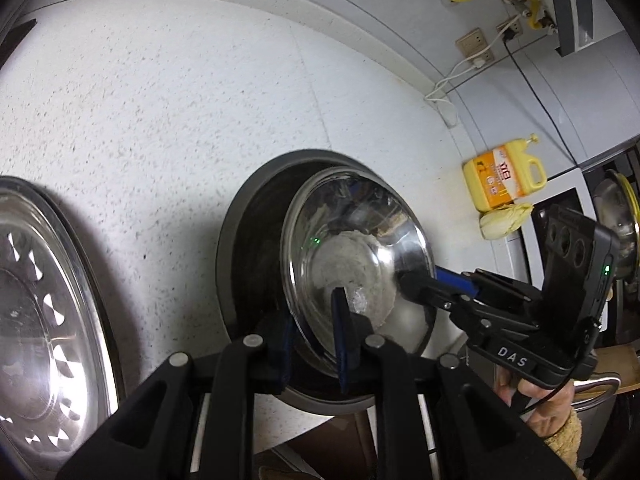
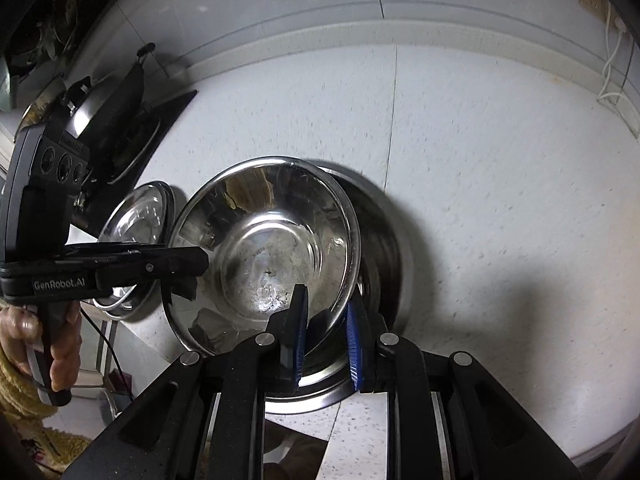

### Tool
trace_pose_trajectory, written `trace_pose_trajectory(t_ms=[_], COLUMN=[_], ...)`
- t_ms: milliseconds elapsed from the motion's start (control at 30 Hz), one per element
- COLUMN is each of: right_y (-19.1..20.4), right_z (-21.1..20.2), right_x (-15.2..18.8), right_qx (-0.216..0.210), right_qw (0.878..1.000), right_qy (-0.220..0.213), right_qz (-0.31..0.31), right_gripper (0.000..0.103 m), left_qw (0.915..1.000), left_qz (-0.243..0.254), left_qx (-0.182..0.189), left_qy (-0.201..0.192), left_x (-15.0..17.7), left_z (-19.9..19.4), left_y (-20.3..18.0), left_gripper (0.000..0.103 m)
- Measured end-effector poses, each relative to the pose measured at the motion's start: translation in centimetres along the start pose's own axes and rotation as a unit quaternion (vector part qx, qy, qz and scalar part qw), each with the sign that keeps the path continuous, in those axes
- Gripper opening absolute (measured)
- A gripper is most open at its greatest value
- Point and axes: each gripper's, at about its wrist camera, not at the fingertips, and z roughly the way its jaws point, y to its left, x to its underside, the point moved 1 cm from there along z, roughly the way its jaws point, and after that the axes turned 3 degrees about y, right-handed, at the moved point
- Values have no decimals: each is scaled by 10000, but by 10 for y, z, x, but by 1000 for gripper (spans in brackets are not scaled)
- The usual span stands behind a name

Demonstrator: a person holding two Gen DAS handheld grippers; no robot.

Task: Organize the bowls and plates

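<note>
With both the left gripper and right gripper pinching opposite rims of the small bowl, we'd lower it level into the big bowl on the counter, then open the fingers together.

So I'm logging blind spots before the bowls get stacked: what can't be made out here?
- Left wrist view: the big bowl's bottom, hidden by the small bowl.
- Left wrist view: the plate, cut off by the left edge.
- Right wrist view: the stove, too dark and blurred.
</note>
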Motion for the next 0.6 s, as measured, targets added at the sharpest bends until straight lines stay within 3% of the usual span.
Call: trace_pose_trajectory(t_ms=[100,200,367,433,500,600], right_y=[-1,0,4,3,0,-10], right_z=[5,5,-20,-37,-51,-64], right_x=[1,0,-3,0,3,9], right_qx=[16,151,324,396,447,425], right_qw=[10000,9999,9984,9966,9949,9939], right_qy=[51,20,-454,-704,-888,-1020], right_qz=[16,-6,-104,-148,-178,-49], right_gripper=[17,17,25,30,32,32], left_qw=[9995,9938,9813,9791,9807,9848], left_qz=[226,643,949,916,759,498], left_qx=[-212,-802,-1289,-1322,-1229,-1038], left_qy=[-64,-431,-1068,-1244,-1315,-1302], left_x=[5,8,8,9,9,9], left_z=[0,-12,-51,-69,-81,-92], left_y=[-6,-16,-22,-21,-18,-8], left_gripper=[15,18,18,20,30,31])
